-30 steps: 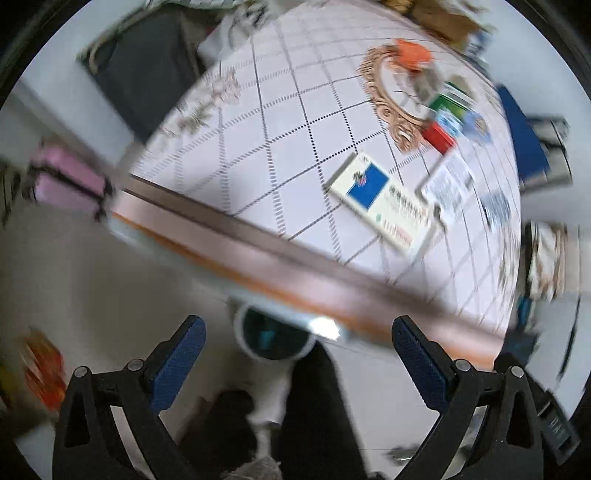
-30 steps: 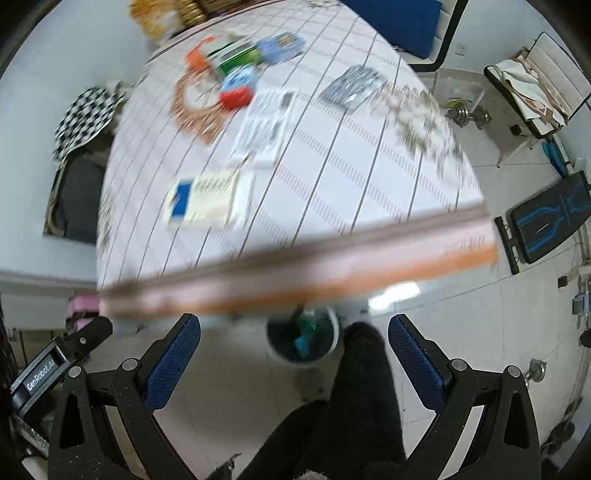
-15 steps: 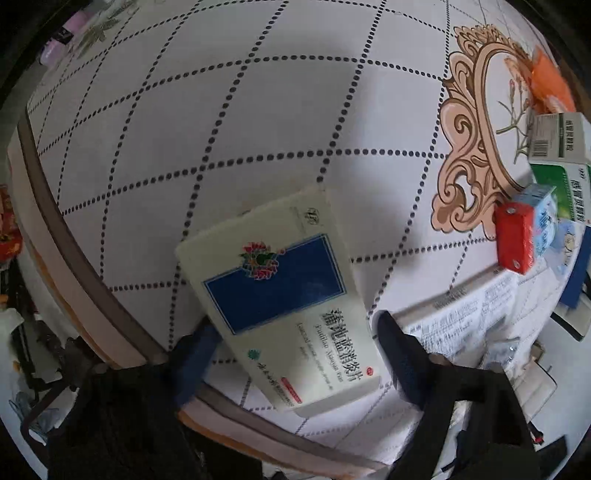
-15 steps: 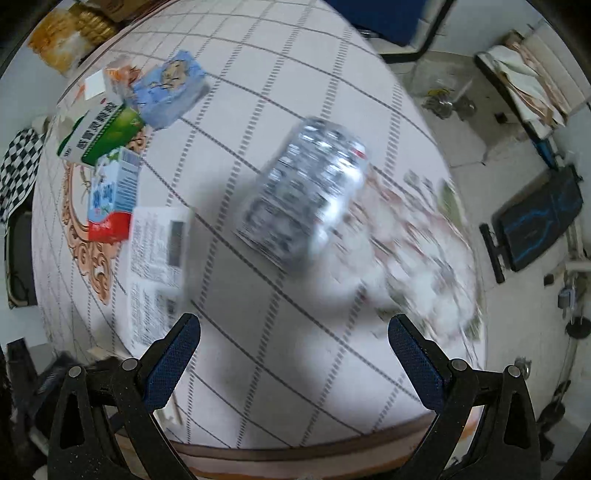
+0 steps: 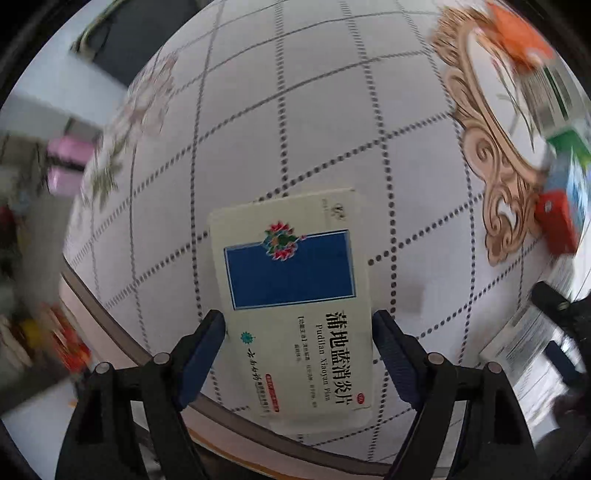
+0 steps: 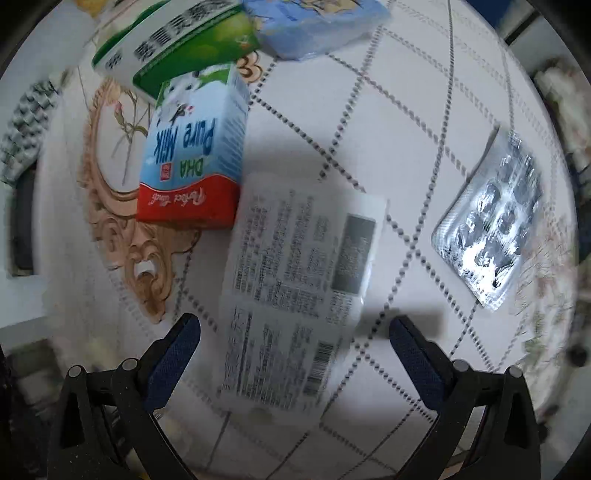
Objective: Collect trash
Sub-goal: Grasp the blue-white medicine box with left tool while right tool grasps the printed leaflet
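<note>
A white medicine box (image 5: pixel 291 280) with a blue panel lies lengthwise between the fingers of my left gripper (image 5: pixel 297 332), near the table's front edge. Both blue pads touch the box's long sides, so the gripper is shut on it. My right gripper (image 6: pixel 293 343) hangs open over a printed paper leaflet (image 6: pixel 299 280) that lies flat on the cloth. Its fingertips stand on either side of the leaflet's lower part and do not touch it.
A milk carton (image 6: pixel 192 155) lies against the leaflet's upper left, with a green box (image 6: pixel 177 40) and a blue tissue pack (image 6: pixel 314 26) behind it. A silver blister pack (image 6: pixel 491 229) lies to the right. The table's brown rim (image 5: pixel 110 317) runs just below the left gripper.
Both grippers came from over the table's edge and the bin onto the tabletop and sank. The left one's jaws narrowed onto the medicine box. The right one passed the blister pack and now hangs over the leaflet.
</note>
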The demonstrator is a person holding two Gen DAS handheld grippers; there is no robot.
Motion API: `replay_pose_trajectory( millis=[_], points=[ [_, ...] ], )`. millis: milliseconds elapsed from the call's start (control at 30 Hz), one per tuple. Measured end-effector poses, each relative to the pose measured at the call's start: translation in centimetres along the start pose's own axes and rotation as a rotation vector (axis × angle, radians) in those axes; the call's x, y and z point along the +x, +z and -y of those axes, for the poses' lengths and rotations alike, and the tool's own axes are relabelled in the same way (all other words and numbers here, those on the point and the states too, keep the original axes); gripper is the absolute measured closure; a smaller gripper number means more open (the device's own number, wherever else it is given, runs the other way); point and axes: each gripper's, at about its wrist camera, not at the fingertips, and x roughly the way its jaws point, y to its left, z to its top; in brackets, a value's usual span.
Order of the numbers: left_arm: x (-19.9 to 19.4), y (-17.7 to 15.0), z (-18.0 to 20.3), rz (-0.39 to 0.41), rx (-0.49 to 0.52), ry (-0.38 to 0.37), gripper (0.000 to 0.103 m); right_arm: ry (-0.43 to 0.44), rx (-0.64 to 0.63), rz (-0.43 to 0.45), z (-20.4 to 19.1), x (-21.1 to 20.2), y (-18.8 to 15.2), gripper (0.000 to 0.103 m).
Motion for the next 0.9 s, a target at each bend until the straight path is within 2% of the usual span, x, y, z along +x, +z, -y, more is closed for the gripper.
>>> replay_pose_trajectory(
  millis=[33, 100, 233, 333, 467, 600, 767, 833, 900],
  points=[
    [0.0, -0.1, -0.3, -0.003, -0.015, -0.009, 0.023, -0.014, -0.037, 0.013, -0.9, 0.1, -0.1, 0.002],
    [0.1, -0.3, -0.9, 0.000, -0.029, -0.020, 0.023, -0.102, -0.139, 0.034, -2.4, 0.1, -0.7, 0.019],
    [0.2, -1.2, -1.5, -0.001, -0.008, -0.029, 0.023, -0.127, -0.338, 0.013, -2.6, 0.3, -3.1, 0.020],
    [0.7, -3.2, 0.2, -0.001, 0.029, -0.027, 0.023, -0.150, -0.427, -0.017, -1.3, 0.5, -4.7, 0.020],
    [0.6, -4.7, 1.6, 0.034, 0.096, -0.001, 0.023, -0.142, -0.416, -0.047, 0.6, 0.6, -5.2, 0.018],
    [0.9, -5.0, 1.4, 0.016, 0.088, -0.027, 0.023, -0.135, -0.370, -0.046, 1.8, 0.3, -4.9, 0.017],
    [1.2, -4.9, 0.4, 0.012, 0.092, -0.053, 0.023, -0.134, -0.339, -0.029, 2.0, 0.4, -3.5, 0.017],
    [0.9, -4.7, 0.2, 0.021, 0.102, -0.055, 0.028, -0.133, -0.341, -0.019, 2.3, 0.3, -3.3, 0.018],
    [1.1, -3.6, -0.6, 0.029, 0.120, -0.043, 0.029, -0.134, -0.344, -0.016, 2.1, 0.2, -3.2, 0.019]
  ],
)
